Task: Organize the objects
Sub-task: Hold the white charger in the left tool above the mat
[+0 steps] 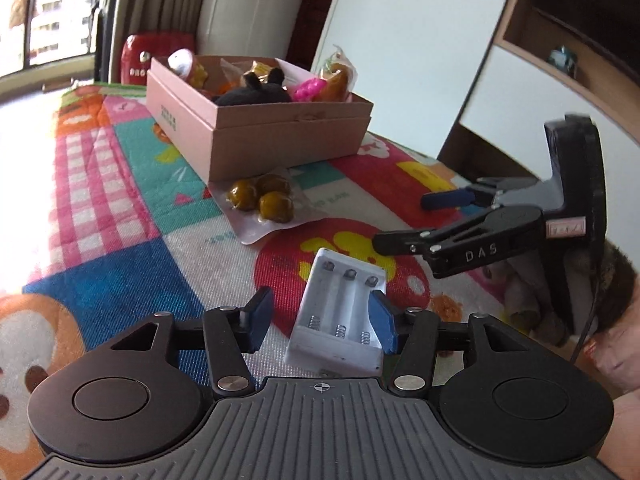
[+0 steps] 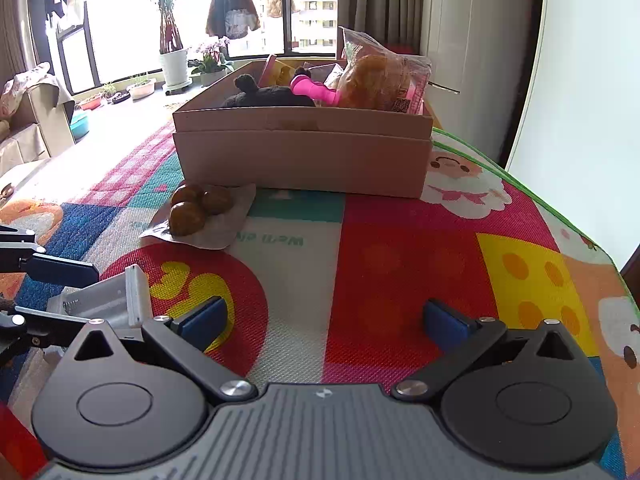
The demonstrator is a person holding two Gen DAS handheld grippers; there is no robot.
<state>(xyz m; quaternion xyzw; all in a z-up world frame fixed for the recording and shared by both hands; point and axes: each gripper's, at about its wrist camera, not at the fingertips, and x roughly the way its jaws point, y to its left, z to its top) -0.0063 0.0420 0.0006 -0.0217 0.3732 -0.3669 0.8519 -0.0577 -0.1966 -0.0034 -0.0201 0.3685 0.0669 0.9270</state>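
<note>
The pink box (image 2: 304, 156) stands mid-mat (image 2: 404, 264), bare mat in front of it. Nearer, just before its corner, lies a pouch of brown balls (image 1: 264, 200). Nearer still, a white battery holder (image 1: 340, 312), springs showing, lies between the left gripper (image 1: 322, 322)'s parted fingers. The right gripper (image 2: 324, 320) gapes empty.

A bright patchwork play mat (image 2: 400, 264) carries everything. At the upper middle of the frame a pink cardboard box (image 2: 304, 156) rests on it, a packet of brown balls (image 2: 200, 208) just before it, and a white battery holder (image 1: 340, 312) at lower left.
</note>
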